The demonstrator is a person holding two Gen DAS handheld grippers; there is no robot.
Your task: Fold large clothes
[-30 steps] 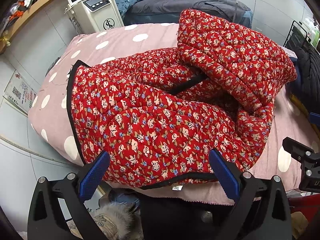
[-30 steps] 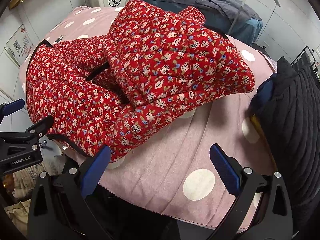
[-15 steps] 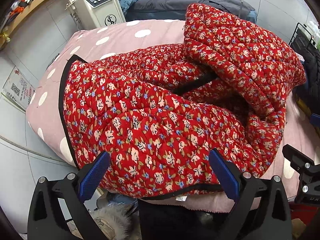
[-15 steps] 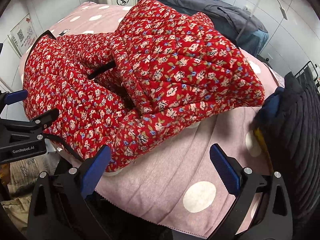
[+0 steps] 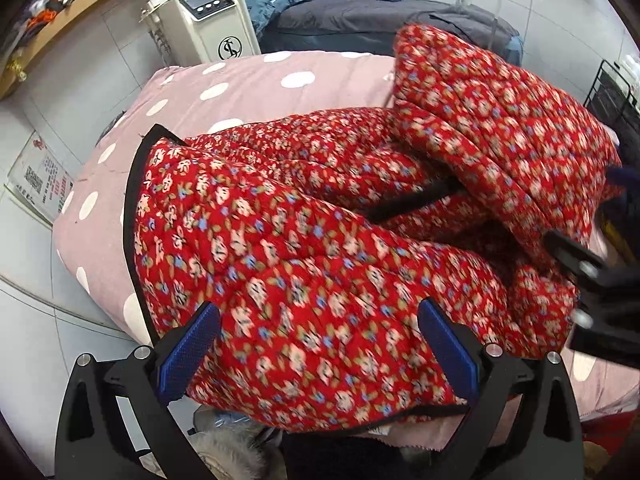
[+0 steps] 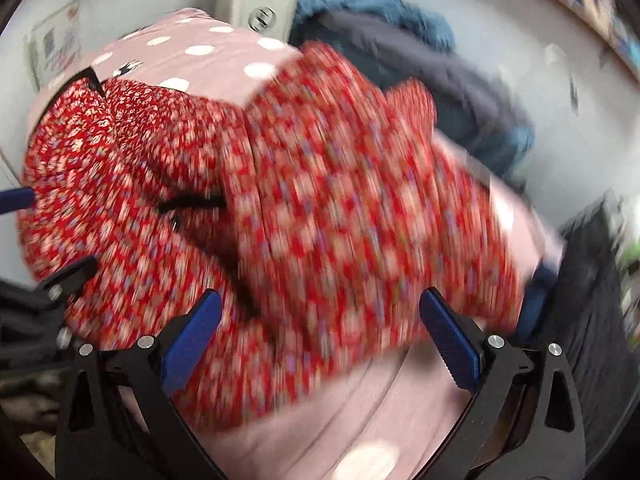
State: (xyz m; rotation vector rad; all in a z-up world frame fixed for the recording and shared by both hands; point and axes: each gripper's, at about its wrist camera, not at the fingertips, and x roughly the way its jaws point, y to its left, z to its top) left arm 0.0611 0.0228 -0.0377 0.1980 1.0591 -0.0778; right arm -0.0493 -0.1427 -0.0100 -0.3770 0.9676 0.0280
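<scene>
A red floral quilted coat (image 5: 304, 248) with black trim lies bunched on a pink polka-dot bed (image 5: 248, 88), one part folded over at the right. My left gripper (image 5: 318, 344) is open, its blue pads either side of the coat's near hem. My right gripper (image 6: 320, 332) is open over the coat's folded part (image 6: 340, 208); that view is motion-blurred. The right gripper's black body shows at the right edge of the left wrist view (image 5: 592, 288).
A white machine with a screen (image 5: 200, 12) stands behind the bed. A second bed with dark and blue bedding (image 5: 360, 12) is at the back. Dark clothes hang at the right (image 6: 592, 300). A fur item (image 5: 228, 452) lies below the bed's edge.
Both grippers have moved forward toward the coat. The right gripper swung left and closer, blurring its view. The coat looks unmoved.
</scene>
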